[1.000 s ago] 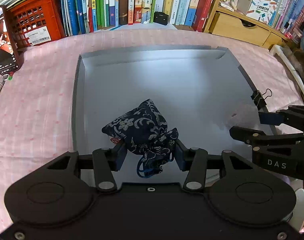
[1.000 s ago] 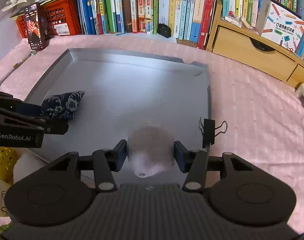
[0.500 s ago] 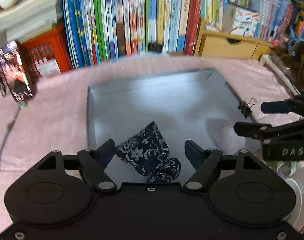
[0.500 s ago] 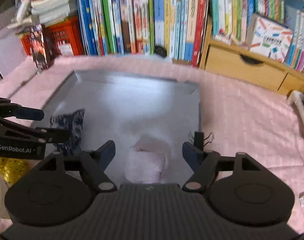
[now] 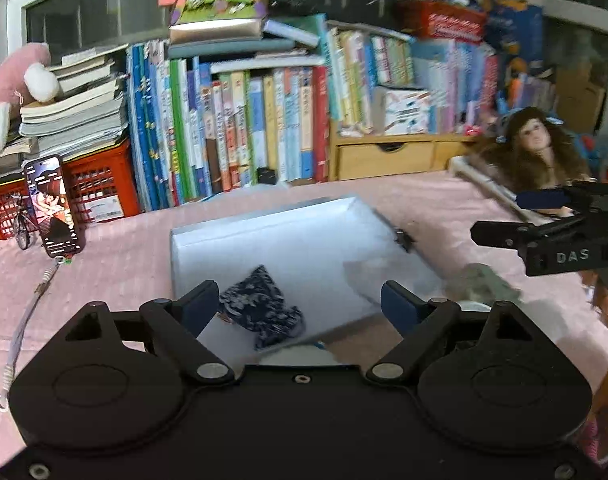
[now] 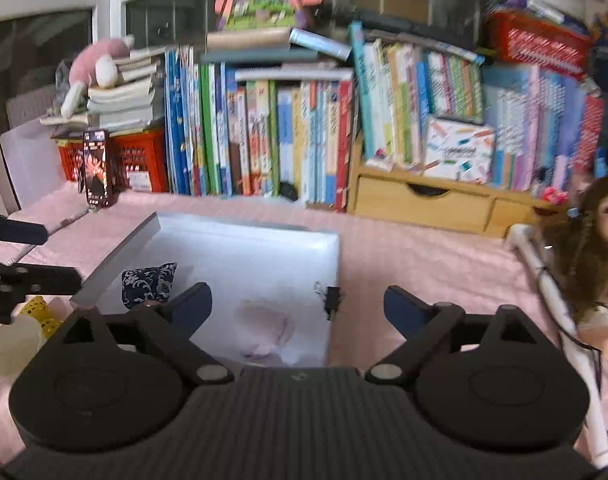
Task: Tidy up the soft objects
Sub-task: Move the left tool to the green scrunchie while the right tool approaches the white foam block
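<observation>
A dark blue floral pouch point(image 5: 263, 304) lies in the near left part of the grey tray point(image 5: 304, 232). My left gripper point(image 5: 299, 300) hangs above and behind it, jaws opening wide, pads clear of the pouch. A pale pink fluffy ball point(image 6: 263, 332) rests at the tray's point(image 6: 243, 236) near right, next to the pouch point(image 6: 149, 286). My right gripper point(image 6: 297, 304) is above the ball, jaws opening, with nothing pressed between them. Each gripper shows at the edge of the other's view: the right gripper point(image 5: 512, 218) and the left gripper point(image 6: 55, 256).
A black binder clip point(image 6: 332, 300) grips the tray's right rim. Books, a red crate point(image 5: 99, 188), a propped phone point(image 5: 53, 206) and a wooden drawer unit point(image 6: 420, 200) line the back. A doll point(image 6: 592, 248) sits at the right; a yellow ball point(image 6: 39, 312) and cup point(image 6: 11, 346) at the left.
Both grippers have let go and opened wide, then drawn back and upward. The pouch and the pink ball stay lying in the tray.
</observation>
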Action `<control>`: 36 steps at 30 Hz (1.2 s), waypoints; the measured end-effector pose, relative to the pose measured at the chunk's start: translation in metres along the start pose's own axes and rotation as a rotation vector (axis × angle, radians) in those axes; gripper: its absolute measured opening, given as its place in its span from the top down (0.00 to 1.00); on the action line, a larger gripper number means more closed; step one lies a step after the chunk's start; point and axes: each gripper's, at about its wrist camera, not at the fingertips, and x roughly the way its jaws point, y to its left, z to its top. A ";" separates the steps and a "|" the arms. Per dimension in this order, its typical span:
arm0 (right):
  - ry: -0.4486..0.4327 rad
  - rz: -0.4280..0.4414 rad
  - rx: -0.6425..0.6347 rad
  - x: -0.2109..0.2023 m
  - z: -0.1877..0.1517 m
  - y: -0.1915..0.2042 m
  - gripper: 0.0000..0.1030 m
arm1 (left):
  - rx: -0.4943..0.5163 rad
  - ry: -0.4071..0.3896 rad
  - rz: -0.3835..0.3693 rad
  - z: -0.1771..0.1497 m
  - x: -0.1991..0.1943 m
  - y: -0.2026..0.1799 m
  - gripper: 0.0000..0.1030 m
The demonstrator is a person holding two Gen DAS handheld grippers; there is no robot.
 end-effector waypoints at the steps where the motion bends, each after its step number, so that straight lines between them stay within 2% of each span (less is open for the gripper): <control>1: -0.018 -0.007 -0.005 -0.007 -0.004 -0.001 0.03 | 0.004 -0.011 -0.012 -0.005 -0.006 -0.003 0.14; 6: -0.106 -0.046 -0.026 -0.034 -0.028 -0.006 0.00 | 0.009 -0.056 -0.032 -0.032 -0.033 -0.017 0.13; 12: -0.161 -0.083 -0.033 -0.054 -0.060 -0.009 0.00 | -0.026 -0.106 -0.029 -0.071 -0.057 -0.026 0.11; 22: -0.138 -0.129 0.022 -0.053 -0.101 -0.019 0.00 | -0.059 -0.106 -0.004 -0.124 -0.072 -0.041 0.11; 26: -0.121 -0.143 0.045 -0.047 -0.112 -0.020 0.00 | -0.036 -0.137 0.060 -0.140 -0.073 -0.054 0.11; 28: -0.117 -0.153 0.047 -0.045 -0.116 -0.019 0.00 | -0.029 -0.150 0.085 -0.145 -0.074 -0.059 0.11; 32: -0.113 -0.169 0.051 -0.042 -0.124 -0.018 0.00 | -0.015 -0.166 0.086 -0.152 -0.076 -0.069 0.11; 36: -0.102 -0.184 0.061 -0.037 -0.128 -0.018 0.00 | -0.027 -0.147 0.093 -0.156 -0.072 -0.071 0.11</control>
